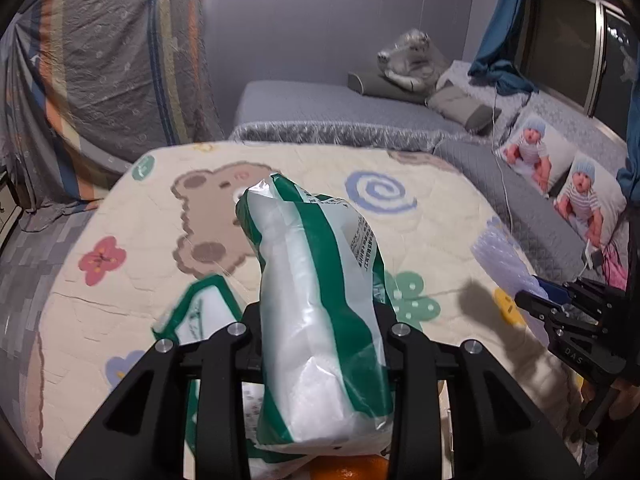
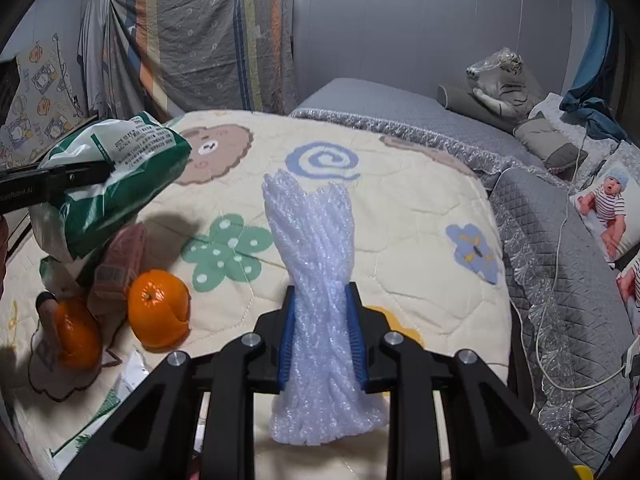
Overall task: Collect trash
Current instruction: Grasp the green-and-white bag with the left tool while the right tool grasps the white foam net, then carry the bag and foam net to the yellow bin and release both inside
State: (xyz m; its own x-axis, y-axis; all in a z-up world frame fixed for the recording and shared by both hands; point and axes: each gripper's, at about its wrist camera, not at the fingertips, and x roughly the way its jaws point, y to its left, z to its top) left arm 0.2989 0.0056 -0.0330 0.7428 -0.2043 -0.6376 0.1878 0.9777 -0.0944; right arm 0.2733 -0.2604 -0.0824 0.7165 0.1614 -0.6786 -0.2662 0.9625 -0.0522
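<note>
My left gripper [image 1: 320, 316] is shut on a green-and-white plastic bag [image 1: 320, 300], which stands up between its black fingers above the cartoon-print quilt [image 1: 440, 240]. From the right wrist view the same bag [image 2: 116, 176] hangs at the far left, clamped by the left gripper [image 2: 108, 168]. My right gripper [image 2: 322, 332] is shut on a crumpled piece of white bubble wrap [image 2: 320, 280], squeezed between its blue pads [image 2: 286, 340]. In the left wrist view the right gripper [image 1: 532, 292] shows at the right edge with the bubble wrap [image 1: 504, 256] sticking up from it.
Two oranges [image 2: 158, 308] [image 2: 76, 336], a pink-brown carton [image 2: 120, 268] and bits of green-white wrapper [image 2: 104, 404] lie on the quilt at the left. A grey bed [image 2: 560, 240] with pillows and a white cable [image 2: 556, 280] lies to the right. Hanging blankets [image 2: 208, 36] stand behind.
</note>
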